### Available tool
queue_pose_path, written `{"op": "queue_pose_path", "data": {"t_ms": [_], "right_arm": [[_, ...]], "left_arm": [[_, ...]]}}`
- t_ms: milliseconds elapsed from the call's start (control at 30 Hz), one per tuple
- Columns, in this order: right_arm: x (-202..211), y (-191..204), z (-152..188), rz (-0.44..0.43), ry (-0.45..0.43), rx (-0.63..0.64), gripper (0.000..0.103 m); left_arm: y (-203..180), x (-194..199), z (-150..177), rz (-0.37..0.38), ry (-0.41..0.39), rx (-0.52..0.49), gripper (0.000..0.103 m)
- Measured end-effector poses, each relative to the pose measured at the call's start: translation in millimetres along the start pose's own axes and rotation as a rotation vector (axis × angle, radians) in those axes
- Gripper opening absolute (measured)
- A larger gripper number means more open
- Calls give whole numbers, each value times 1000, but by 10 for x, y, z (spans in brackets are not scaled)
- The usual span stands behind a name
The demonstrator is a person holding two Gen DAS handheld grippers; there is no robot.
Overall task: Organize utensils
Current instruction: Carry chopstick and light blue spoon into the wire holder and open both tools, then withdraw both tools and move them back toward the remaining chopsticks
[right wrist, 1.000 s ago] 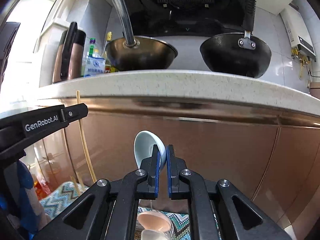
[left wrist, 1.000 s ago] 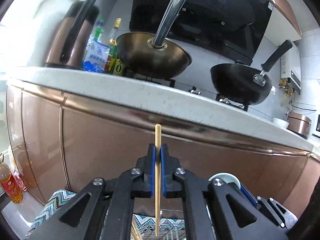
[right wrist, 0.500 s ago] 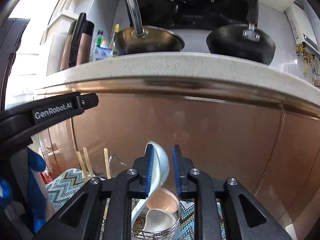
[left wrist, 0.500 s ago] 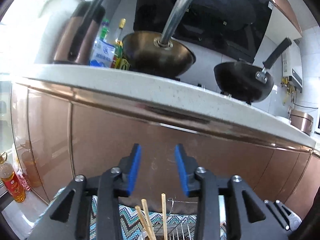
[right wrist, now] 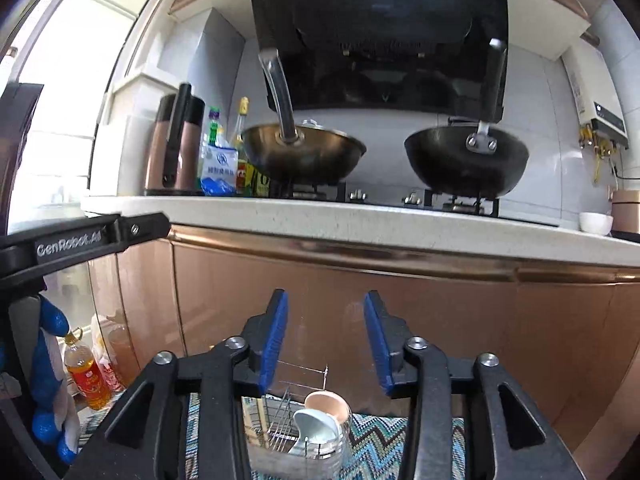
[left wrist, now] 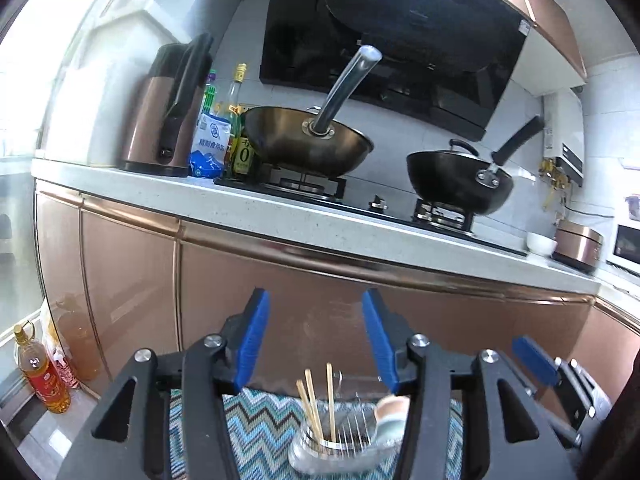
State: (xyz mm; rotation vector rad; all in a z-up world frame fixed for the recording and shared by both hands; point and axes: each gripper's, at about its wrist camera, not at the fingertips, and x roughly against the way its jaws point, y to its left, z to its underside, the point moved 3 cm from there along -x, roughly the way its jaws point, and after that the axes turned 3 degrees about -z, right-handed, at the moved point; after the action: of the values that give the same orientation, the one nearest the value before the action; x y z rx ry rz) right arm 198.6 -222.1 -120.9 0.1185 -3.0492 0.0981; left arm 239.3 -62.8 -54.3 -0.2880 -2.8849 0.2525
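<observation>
Wooden chopsticks [left wrist: 316,408] stand upright in a metal wire utensil holder [left wrist: 340,444] on a zigzag-patterned cloth [left wrist: 260,436]. My left gripper [left wrist: 316,312], above and behind the holder, has its jaws opening with nothing between them. In the right wrist view, a pale blue spoon [right wrist: 314,426] and a pink spoon [right wrist: 326,404] rest bowl-up in the same holder [right wrist: 296,440]. My right gripper [right wrist: 326,308] hovers above them; its jaws are opening and hold nothing. The left gripper's black arm [right wrist: 84,236] crosses the left side of that view.
Copper cabinet doors [left wrist: 320,312] rise close behind the holder under a white countertop [left wrist: 320,220]. Two woks [left wrist: 308,144] [left wrist: 460,180] sit on the stove, with a kettle [left wrist: 164,112] and bottles at its left. Oil bottles [left wrist: 40,372] stand on the floor. A blue-gloved hand [right wrist: 48,360] shows left.
Both grippers let go: the chopstick dropped into the holder and the pale blue spoon settled in it. Both jaws spread apart and both grippers drew back and rose, revealing the stove top.
</observation>
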Motion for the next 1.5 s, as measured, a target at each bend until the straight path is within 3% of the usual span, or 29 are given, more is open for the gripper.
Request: {"op": "queue_pose_path", "data": {"t_ms": [167,433,667,1000,1167,1500], "right_arm": [[468,48,-105,-7,-1,1,44],[1050,209,-60,-65,38,-9,47],[1308,300,108,-125,88,-60,48],[1530,225,279,-152,139,-151,50],[1611,185,311,-187,149,-187,51],[1598,212,455,-193,187,-178,56]], "left_arm": [[79,432,-29,36,20,-8,57],[415,1019,116,43,84,27,60],[744,1390,366,-11,116,-4,60],[1108,1718,489,-78,97,5,60],[1230,1754,527,-57,127,54,60],[1283,1701,633,-64,205,47,60]]}}
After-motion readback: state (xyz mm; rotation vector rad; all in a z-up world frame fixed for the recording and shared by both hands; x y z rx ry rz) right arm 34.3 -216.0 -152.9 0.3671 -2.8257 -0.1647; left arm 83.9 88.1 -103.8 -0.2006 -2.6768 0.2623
